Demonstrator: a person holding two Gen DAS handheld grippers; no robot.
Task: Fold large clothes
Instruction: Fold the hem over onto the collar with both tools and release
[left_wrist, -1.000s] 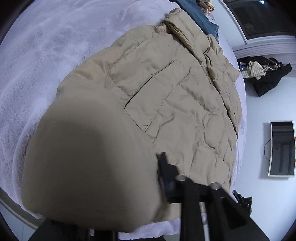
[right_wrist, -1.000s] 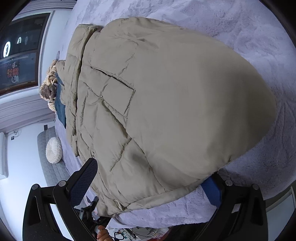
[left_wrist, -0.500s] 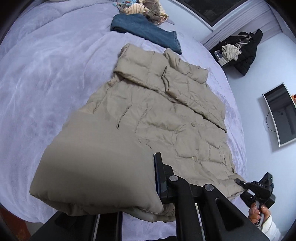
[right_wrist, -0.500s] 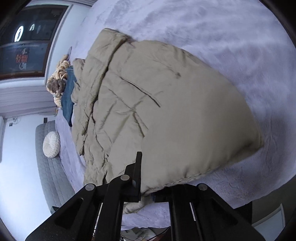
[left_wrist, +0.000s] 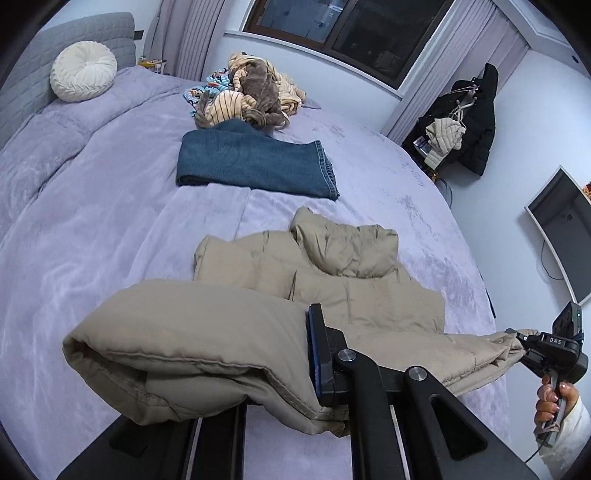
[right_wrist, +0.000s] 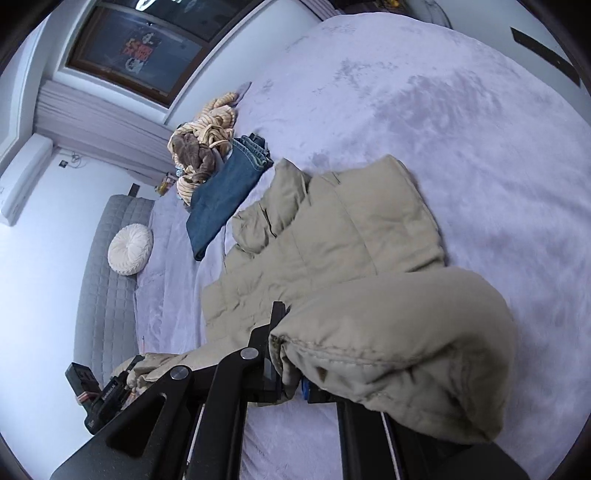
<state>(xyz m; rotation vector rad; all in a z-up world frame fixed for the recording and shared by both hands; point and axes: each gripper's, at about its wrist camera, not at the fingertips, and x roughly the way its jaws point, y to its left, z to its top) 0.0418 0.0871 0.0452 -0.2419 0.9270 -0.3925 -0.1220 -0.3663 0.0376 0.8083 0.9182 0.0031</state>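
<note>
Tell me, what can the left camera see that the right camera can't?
Only the left view shows the person's hand holding the right gripper, a wall screen and a black coat on a rack. Only the right view shows the left gripper from outside and a white unit high on the wall. Both show the tan jacket, the jeans, the round pillow and the bed.

Beige quilted puffer jacket, hooded, upper part with hood flat on the lavender bedspread, its hem end raised off the bed, both corners pinched and bunched thick.
</note>
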